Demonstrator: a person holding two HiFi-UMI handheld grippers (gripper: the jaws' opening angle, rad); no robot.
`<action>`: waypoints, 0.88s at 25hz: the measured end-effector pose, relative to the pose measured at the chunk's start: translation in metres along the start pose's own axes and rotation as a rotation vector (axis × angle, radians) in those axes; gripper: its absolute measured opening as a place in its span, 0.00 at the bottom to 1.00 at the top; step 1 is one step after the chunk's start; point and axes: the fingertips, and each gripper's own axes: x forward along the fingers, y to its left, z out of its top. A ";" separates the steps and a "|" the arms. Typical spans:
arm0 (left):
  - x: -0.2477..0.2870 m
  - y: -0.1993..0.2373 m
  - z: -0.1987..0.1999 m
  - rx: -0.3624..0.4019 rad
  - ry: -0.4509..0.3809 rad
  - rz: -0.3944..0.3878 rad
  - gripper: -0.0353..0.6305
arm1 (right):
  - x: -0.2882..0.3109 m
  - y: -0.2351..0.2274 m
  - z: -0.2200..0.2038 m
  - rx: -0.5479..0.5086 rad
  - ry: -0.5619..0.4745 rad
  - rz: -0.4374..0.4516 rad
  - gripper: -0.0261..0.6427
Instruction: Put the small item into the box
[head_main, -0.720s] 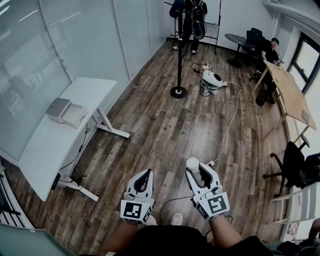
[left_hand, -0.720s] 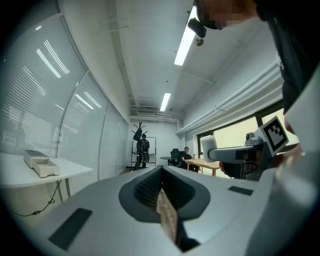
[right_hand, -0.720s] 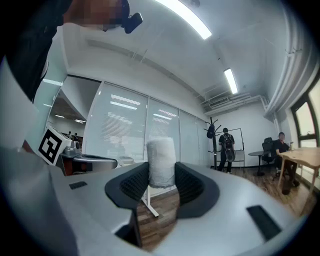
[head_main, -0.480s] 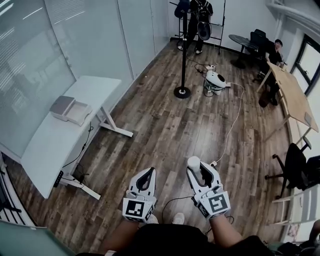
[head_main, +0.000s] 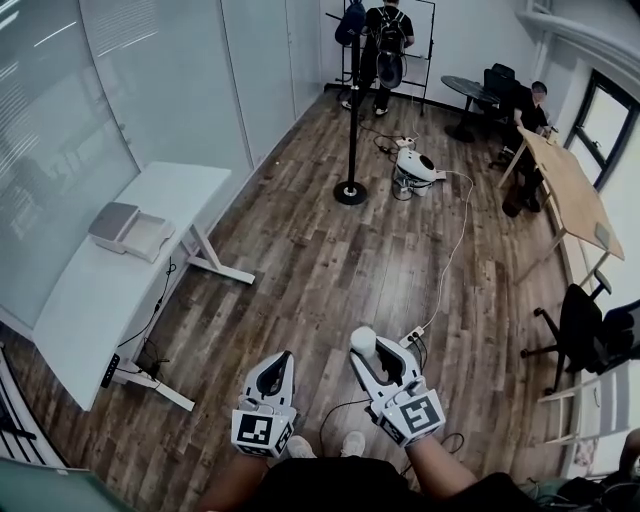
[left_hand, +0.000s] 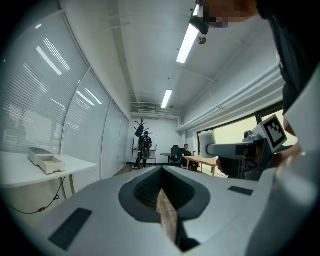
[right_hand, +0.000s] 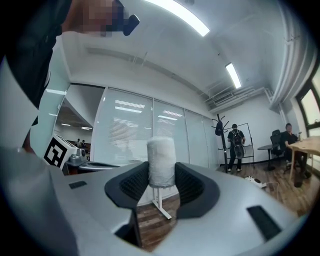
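left gripper (head_main: 283, 357): low, pointing forward, fingers together, empty | right gripper (head_main: 367, 351): alongside, fingers clamping small white roll (right_hand: 161, 161) between them | box (head_main: 130, 230): far ahead-left of fingers

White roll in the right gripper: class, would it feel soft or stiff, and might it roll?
The white roll looks fuzzy, so probably soft and light. Being a cylinder, it may roll if laid sideways.

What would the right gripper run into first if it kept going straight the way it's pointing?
Probably the white table's leg, showing just under the white roll it grips, then the glass wall behind. Depth is hard to judge.
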 end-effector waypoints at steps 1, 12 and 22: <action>-0.002 0.002 -0.001 -0.003 0.003 0.000 0.07 | 0.000 0.004 0.001 -0.001 -0.004 0.002 0.29; -0.035 0.058 -0.005 0.003 -0.001 0.037 0.07 | 0.039 0.046 0.003 0.029 0.013 -0.007 0.29; -0.029 0.098 0.013 0.146 -0.028 0.080 0.07 | 0.098 0.059 -0.008 0.007 0.013 0.043 0.29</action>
